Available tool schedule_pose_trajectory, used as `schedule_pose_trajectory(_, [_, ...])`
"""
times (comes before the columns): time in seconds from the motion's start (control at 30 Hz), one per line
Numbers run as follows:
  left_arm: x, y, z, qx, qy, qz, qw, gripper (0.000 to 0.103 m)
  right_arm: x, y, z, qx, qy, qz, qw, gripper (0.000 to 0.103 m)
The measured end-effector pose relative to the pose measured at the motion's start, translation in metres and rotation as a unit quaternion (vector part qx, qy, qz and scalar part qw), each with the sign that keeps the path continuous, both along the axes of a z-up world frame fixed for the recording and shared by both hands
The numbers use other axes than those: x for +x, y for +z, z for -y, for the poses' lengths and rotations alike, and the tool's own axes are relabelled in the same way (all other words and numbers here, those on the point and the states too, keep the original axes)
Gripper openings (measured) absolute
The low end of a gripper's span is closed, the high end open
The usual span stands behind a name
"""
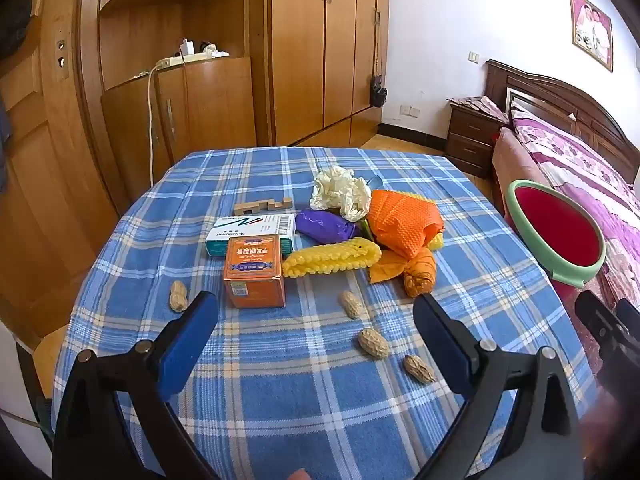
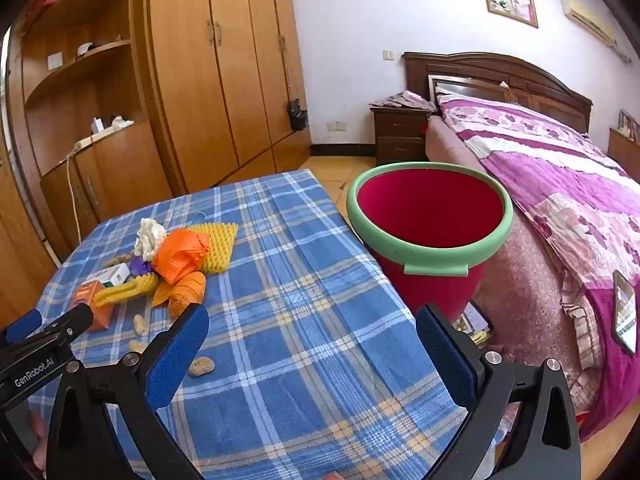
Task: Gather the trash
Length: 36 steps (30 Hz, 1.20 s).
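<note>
Both the left gripper and the right gripper hover over the blue plaid tabletop with jaws spread wide and nothing between them. The trash lies in a cluster toward the tabletop's middle: a crumpled white tissue, an orange foam net wrap, a yellow foam net sleeve, a purple wrapper, an orange cardboard box and a white medicine box touching it. Peanut shells are scattered nearer the near edge. A red bucket with a green rim stands just off the tabletop's right edge, beside the bed.
</note>
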<state>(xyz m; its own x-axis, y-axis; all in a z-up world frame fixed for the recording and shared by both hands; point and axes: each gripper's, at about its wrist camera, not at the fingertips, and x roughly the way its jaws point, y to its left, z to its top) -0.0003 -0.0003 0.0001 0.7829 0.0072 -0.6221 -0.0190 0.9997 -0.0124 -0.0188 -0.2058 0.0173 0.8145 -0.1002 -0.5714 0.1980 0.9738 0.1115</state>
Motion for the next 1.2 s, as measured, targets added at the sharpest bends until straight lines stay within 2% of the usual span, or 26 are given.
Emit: schedule_pose_trajectory(1.2, [0.0001, -0.0038, -0.0017, -0.009, 0.002, -0.01, 0.9999, 0.097, -0.0005, 0.0005, -0.0012, -0.005, -0.002, -0.003, 1.0, 0.103])
